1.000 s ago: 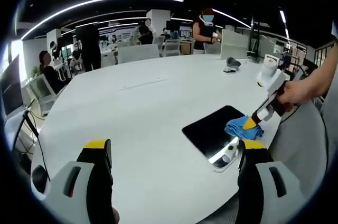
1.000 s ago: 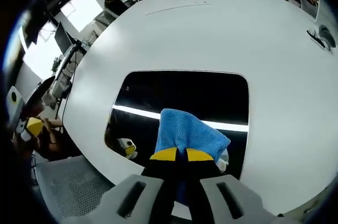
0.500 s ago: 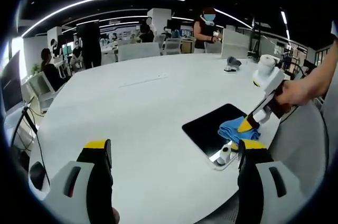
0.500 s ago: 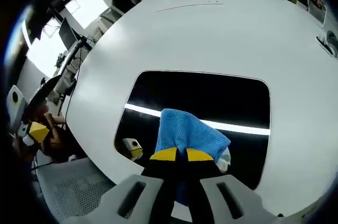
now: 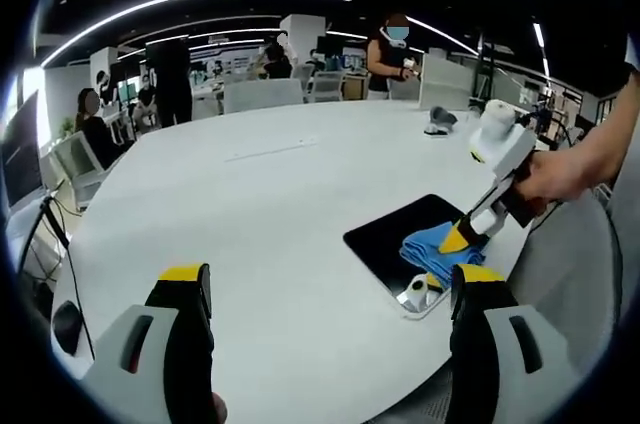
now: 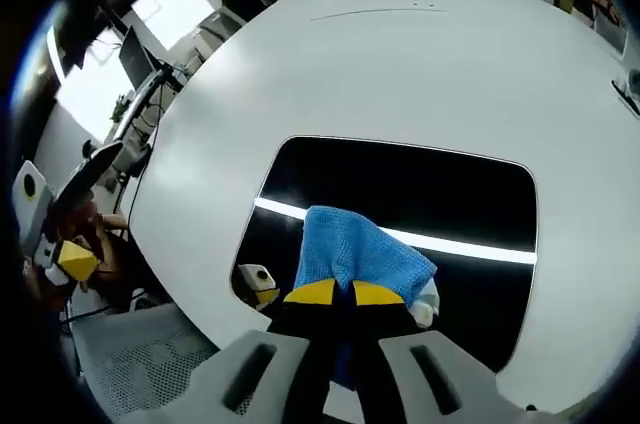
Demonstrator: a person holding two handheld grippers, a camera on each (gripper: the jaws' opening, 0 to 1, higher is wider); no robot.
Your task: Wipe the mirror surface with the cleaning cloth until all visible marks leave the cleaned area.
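Observation:
A dark rectangular mirror (image 6: pixel 410 194) lies flat on the white round table (image 6: pixel 420 54), reflecting a bright ceiling light strip. My right gripper (image 6: pixel 335 294) is shut on a blue cleaning cloth (image 6: pixel 355 249), which rests on the mirror's near part. In the left gripper view the mirror (image 5: pixel 400 234) lies at the table's right edge, with the cloth (image 5: pixel 432 247) on it under the right gripper (image 5: pixel 458 237), held by a person's hand. My left gripper (image 5: pixel 330 289) hangs open over the table (image 5: pixel 280 204), well left of the mirror, holding nothing.
A small dark object (image 5: pixel 438 121) sits at the far side of the table. Several people (image 5: pixel 390 54) and office chairs (image 5: pixel 260 96) stand beyond the far edge. A mesh chair (image 6: pixel 130 364) is beside the near edge in the right gripper view.
The right gripper with the cloth has slid leftward across the mirror, so the mirror sits further right in the right gripper view. The left gripper has stayed still.

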